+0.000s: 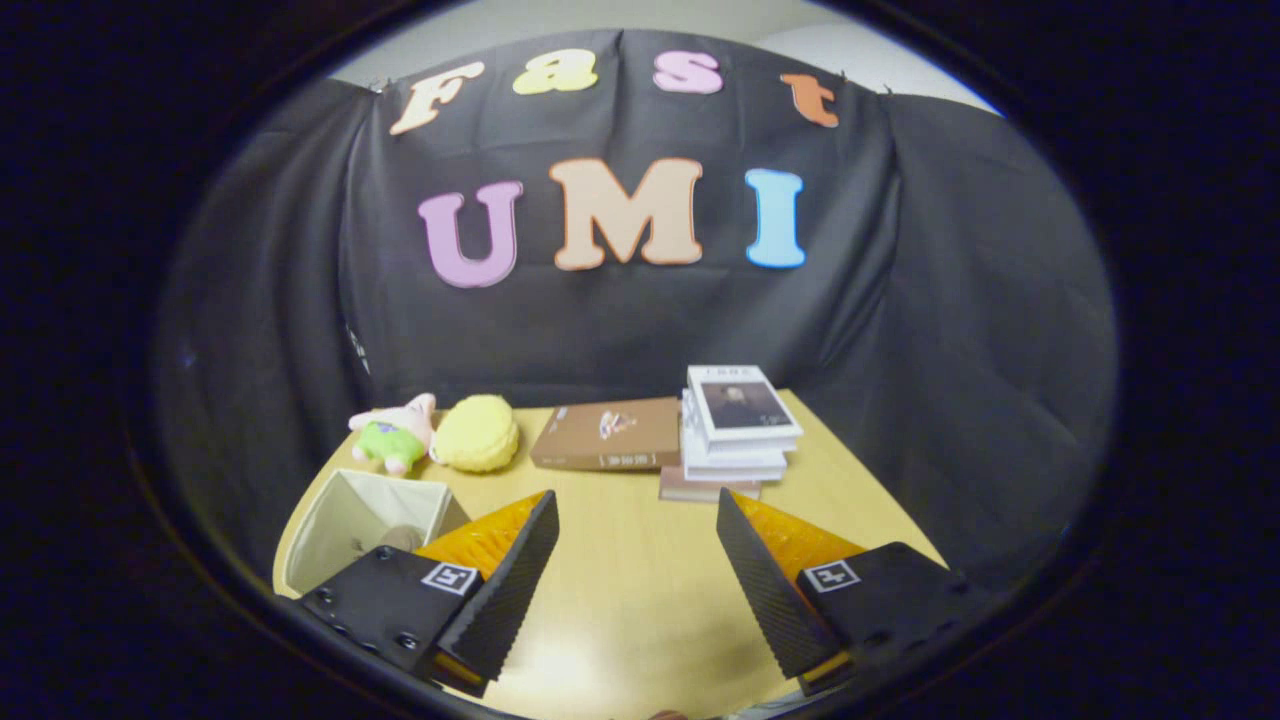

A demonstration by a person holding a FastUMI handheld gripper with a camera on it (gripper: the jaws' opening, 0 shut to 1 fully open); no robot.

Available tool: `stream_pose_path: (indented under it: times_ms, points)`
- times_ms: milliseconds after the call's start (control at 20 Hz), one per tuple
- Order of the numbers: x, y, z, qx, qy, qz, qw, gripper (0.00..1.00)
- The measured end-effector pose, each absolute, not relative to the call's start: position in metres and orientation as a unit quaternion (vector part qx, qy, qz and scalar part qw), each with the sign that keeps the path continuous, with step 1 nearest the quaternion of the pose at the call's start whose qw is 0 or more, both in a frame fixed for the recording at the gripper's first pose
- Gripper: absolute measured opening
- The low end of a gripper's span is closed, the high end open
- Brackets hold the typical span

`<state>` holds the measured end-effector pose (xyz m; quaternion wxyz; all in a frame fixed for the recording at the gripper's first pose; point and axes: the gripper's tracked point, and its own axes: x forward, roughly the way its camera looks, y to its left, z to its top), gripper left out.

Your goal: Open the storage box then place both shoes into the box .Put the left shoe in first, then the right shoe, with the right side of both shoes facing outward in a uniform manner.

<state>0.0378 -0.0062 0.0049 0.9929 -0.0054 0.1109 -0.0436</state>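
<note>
My gripper (636, 505) hangs open above the wooden table (620, 570), with only bare tabletop between its fingers. An open-topped white fabric box (355, 520) stands just left of the left finger (510, 585), partly hidden behind it; something small and round lies at its bottom. I cannot make out any shoes among the things on the table.
Along the back of the table lie a pink and green plush toy (395, 432), a yellow plush (478, 432), a brown book (608, 434) lying flat, and a stack of white books (738, 425) just beyond the right finger. Black cloth walls close in the booth.
</note>
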Motion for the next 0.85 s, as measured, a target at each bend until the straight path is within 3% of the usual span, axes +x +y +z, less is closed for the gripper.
stream_pose_path:
  times_ms: [300, 850]
  points:
    - [0.034, -0.003, 0.027, -0.013, 0.000, -0.001, 1.000, 1.00]
    - [0.001, -0.031, 0.024, 0.010, -0.058, 0.010, 0.998, 1.00]
